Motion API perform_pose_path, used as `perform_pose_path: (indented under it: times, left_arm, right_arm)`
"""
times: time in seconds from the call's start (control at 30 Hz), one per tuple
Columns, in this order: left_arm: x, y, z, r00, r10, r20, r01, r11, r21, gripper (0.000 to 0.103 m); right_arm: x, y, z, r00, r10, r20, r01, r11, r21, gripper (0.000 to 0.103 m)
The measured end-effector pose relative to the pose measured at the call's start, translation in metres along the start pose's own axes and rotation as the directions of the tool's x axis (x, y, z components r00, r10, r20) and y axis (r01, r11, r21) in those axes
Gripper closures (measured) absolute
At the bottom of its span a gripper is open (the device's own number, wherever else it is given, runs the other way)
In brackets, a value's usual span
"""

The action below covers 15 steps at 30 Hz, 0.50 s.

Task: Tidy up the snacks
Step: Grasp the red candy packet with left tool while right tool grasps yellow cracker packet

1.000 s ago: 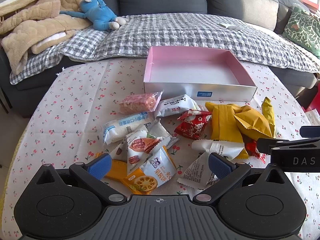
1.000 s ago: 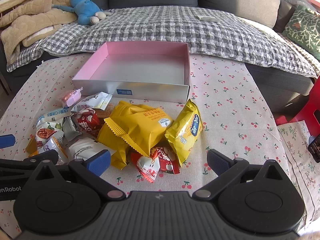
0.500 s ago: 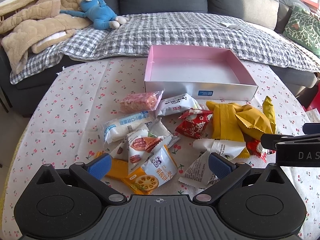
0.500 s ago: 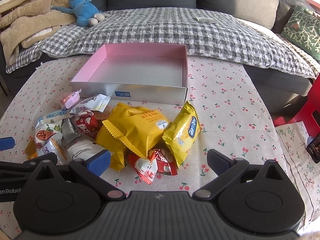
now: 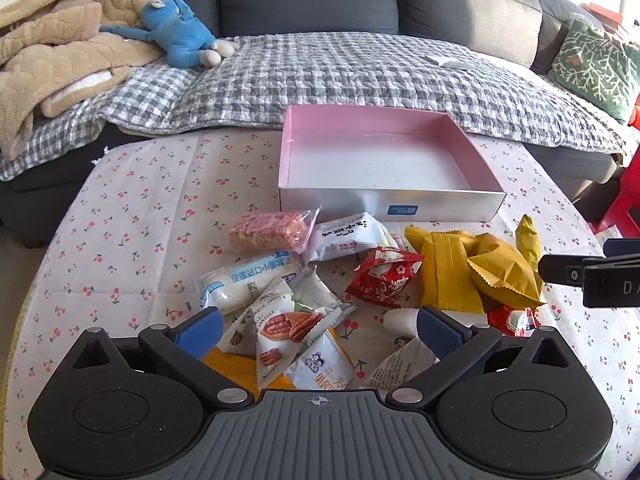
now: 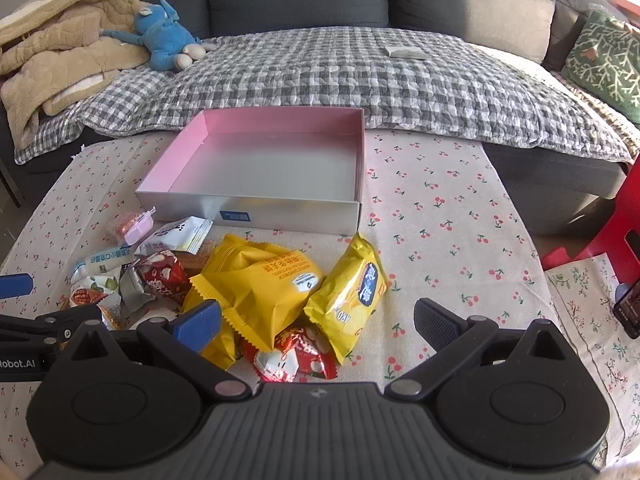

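step: pre-grasp, nothing boxed yet
left gripper (image 5: 318, 326): wide open, empty, over nut packet (image 5: 286, 326)
right gripper (image 6: 318, 320): wide open, empty, over yellow bag (image 6: 260, 284)
snacks: heaped before empty pink box (image 6: 248, 214)
next: lower, close on one packet

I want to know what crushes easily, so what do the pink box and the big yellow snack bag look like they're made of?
Pink box: probably thin cardboard, matte pink inside, silvery outside, with sharp folded corners. Big yellow snack bag: glossy plastic film, puffed, with a zigzag crimped edge and wrinkles.

The orange packet (image 5: 236, 364) lies mostly hidden under the pecan packet (image 5: 286, 330) and left hand-held gripper (image 5: 318, 330)
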<state>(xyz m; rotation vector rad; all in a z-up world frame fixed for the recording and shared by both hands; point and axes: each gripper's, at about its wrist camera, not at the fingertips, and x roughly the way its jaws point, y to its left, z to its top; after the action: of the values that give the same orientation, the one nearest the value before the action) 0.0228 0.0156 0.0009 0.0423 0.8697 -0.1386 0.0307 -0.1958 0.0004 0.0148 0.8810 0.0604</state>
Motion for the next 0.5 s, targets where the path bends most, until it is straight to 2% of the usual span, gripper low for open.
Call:
perform_pose_path:
  times: [0.13,0.33,0.43,0.5]
  left_arm:
    - [0.005,0.002,0.006,0.998,-0.062,0.012,0.062,0.998,-0.008,0.000]
    - [0.020,-0.002,0.011,0.990,-0.137,0.021,0.137,0.990,-0.008,0.004]
    - [0.030,-0.005,0.010,0.985,-0.169,0.021,0.169,0.986,-0.001,0.012]
    - [0.036,-0.007,0.009,0.984,-0.175,0.022,0.175,0.985,0.001,0.022]
  right_arm:
    - [0.004,-0.020,0.011,1.000,-0.010,-0.008,0.011,0.998,0.062,0.001]
    - [0.025,-0.039,0.016,0.995,0.079,-0.068,-0.064,0.977,0.204,0.011]
    - [0.038,-0.044,0.016,0.989,0.114,-0.094,-0.085,0.960,0.268,0.021]
    - [0.044,-0.048,0.015,0.986,0.127,-0.104,-0.090,0.949,0.304,0.026]
